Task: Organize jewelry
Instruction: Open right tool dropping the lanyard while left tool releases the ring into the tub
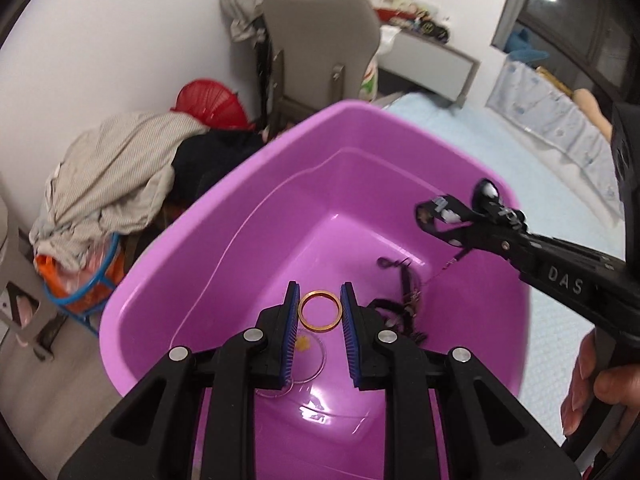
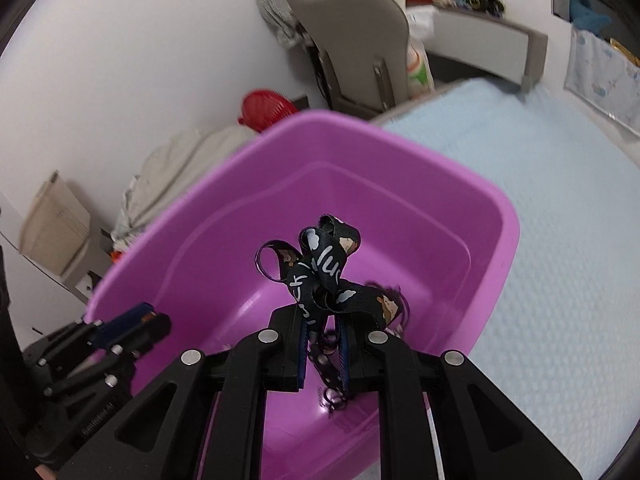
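A purple plastic tub [image 1: 224,216] stands on a light blue bed. My left gripper [image 1: 320,314] is over the tub with a gold ring [image 1: 320,311] between its blue pads [image 1: 293,312], touching both. Below it a clear round disc [image 1: 310,360] lies on the tub floor. My right gripper [image 2: 323,332] is shut on a black printed ribbon [image 2: 320,264] whose loops stick up above the fingers. It also shows in the left wrist view [image 1: 480,224], over the tub's right side, with a thin chain and dark strap [image 1: 404,284] hanging into the tub.
The tub [image 2: 496,248] sits near the bed's left edge. A grey chair [image 1: 320,40], a red basket [image 1: 212,104] and a heap of clothes [image 1: 116,176] stand beyond it by the white wall. Light blue bedding [image 2: 560,240] spreads to the right.
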A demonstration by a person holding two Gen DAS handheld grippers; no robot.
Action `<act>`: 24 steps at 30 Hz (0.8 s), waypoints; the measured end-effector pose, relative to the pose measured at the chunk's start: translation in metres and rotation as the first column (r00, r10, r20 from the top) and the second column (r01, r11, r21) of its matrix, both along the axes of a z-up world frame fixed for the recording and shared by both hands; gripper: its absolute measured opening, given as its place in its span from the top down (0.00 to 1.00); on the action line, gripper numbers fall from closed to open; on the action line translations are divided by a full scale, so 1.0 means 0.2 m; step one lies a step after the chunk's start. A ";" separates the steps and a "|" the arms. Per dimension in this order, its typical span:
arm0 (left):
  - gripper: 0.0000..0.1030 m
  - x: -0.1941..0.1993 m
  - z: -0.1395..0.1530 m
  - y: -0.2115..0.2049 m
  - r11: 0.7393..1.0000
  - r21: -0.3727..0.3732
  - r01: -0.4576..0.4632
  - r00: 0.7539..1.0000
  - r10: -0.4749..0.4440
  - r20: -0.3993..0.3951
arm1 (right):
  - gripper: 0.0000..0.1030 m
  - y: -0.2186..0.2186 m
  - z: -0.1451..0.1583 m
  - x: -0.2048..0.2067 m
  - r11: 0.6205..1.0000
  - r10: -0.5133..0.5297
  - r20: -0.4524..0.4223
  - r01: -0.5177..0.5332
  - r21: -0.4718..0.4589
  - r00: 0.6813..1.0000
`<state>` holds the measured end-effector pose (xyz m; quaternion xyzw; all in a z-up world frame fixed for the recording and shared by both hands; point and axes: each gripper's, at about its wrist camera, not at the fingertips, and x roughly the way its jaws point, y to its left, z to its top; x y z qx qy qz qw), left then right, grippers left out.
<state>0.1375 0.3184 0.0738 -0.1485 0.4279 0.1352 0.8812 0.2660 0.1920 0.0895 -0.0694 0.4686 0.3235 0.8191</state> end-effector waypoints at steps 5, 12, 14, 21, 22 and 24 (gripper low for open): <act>0.65 0.01 -0.05 0.03 0.999 0.001 -0.037 0.998 0.037 -0.048 | 0.49 0.01 -0.07 0.00 0.998 -0.014 -0.013 0.013 -0.058 1.000; 0.13 -0.05 0.01 0.04 0.995 0.045 -0.087 0.996 0.088 -0.017 | 0.36 -0.04 -0.01 -0.05 0.997 -0.043 0.027 0.044 -0.059 0.999; 0.09 -0.07 0.02 0.05 0.994 0.042 -0.100 0.995 0.101 -0.019 | 0.34 -0.06 0.01 -0.08 0.997 -0.048 0.035 0.050 -0.052 0.998; 0.08 -0.10 0.07 0.01 0.993 0.063 -0.097 0.995 0.099 -0.023 | 0.33 -0.13 0.03 -0.18 0.997 -0.063 0.059 0.066 -0.044 0.996; 0.07 -0.11 0.08 0.00 0.993 0.075 -0.095 0.995 0.097 -0.023 | 0.33 -0.14 0.04 -0.20 0.997 -0.071 0.061 0.073 -0.035 0.996; 0.07 -0.12 0.08 -0.02 0.992 0.091 -0.092 0.995 0.094 -0.021 | 0.33 -0.17 0.05 -0.22 0.996 -0.082 0.056 0.083 -0.017 0.995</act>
